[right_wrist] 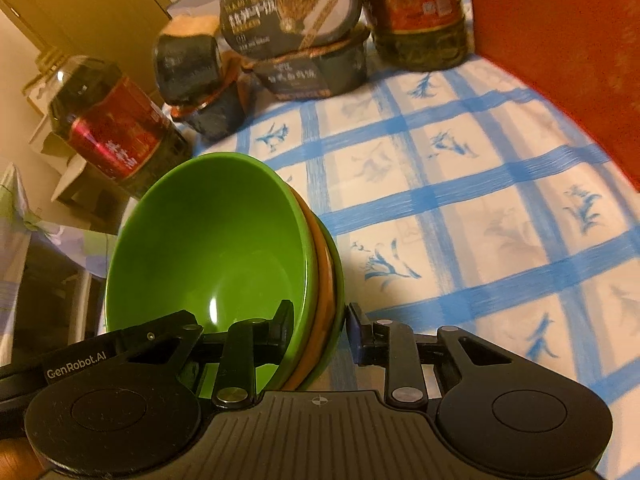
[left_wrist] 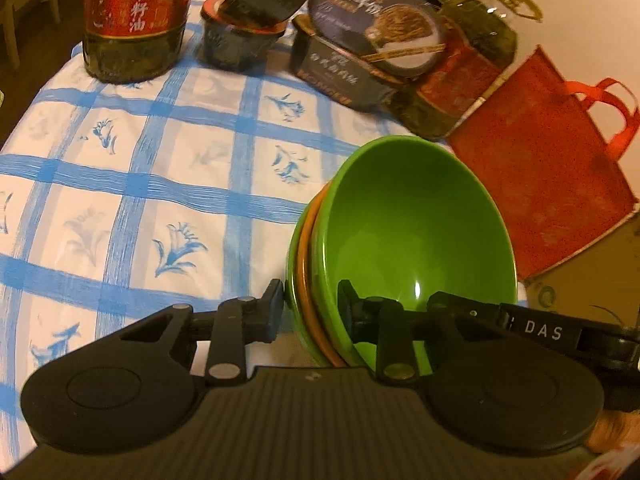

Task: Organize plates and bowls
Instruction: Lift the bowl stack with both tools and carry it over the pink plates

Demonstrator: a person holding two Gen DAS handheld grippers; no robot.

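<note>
Left gripper [left_wrist: 310,312] clamps one side of the stack of bowls [left_wrist: 400,240], green nested over orange, above the blue-checked tablecloth [left_wrist: 160,160]; right gripper [right_wrist: 320,328] pinches the opposite rim, the stack seemingly lifted clear, though contact underneath is hidden.

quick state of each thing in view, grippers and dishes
left gripper: shut on the bowl stack's rim
right gripper: shut on the opposite rim
bowl stack: nested, green over orange over green
meal boxes: stacked, lids on
red bag: lying flat
</note>
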